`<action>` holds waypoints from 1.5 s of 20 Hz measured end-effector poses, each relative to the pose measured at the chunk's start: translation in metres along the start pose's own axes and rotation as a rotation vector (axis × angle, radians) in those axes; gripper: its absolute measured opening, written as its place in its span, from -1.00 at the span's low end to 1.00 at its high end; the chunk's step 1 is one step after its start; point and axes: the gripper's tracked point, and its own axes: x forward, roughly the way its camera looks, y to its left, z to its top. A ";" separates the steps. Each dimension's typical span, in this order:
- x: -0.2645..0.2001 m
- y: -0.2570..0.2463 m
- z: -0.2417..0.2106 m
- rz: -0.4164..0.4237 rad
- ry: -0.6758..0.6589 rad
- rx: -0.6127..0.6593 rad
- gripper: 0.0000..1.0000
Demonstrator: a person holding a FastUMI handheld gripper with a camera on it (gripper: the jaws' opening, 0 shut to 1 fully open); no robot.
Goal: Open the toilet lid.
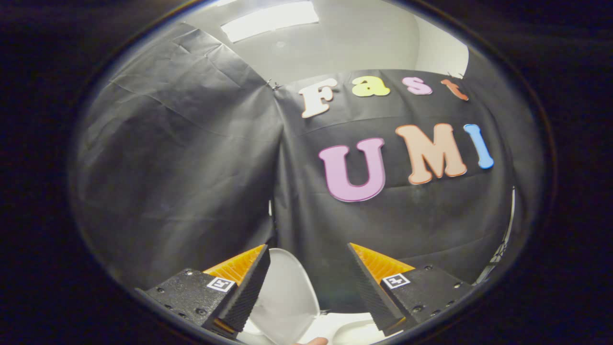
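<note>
The gripper (309, 282) has its two fingers spread wide apart, with nothing pressed between them. Each finger has a ribbed inner pad (249, 292) and carries a small square black-and-white marker tag (221, 283) on its upper face; the pattern on the tags is a code, not readable writing. No brand name or label can be made out on the gripper itself.

In the gap between the fingers, closer to the left one and partly hidden behind its pad, stands the white toilet lid (287, 297). It is raised and roughly upright, a smooth rounded oval whose top edge reaches about level with the fingertips. Low down, by the right finger, a white part of the toilet (349, 328) shows, though too little of it is visible to say which part. A fingertip (313, 341) of a person peeks in just beneath the lid.

Beyond the lid hangs the booth's black cloth wall (182, 167), creased and folded at a corner seam. Above it are a pale ceiling (354, 38) and a bright rectangular light panel (270, 19).
</note>
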 end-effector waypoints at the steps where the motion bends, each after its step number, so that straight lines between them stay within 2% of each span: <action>1: -0.006 -0.013 0.002 -0.024 -0.006 -0.001 0.92; 7: -0.037 -0.097 -0.002 -0.167 0.017 -0.004 0.92; 13: -0.077 -0.173 -0.025 -0.295 0.095 0.000 0.93; 21: -0.127 -0.237 -0.061 -0.385 0.188 0.043 0.92; 30: -0.158 -0.275 -0.108 -0.404 0.332 0.075 0.92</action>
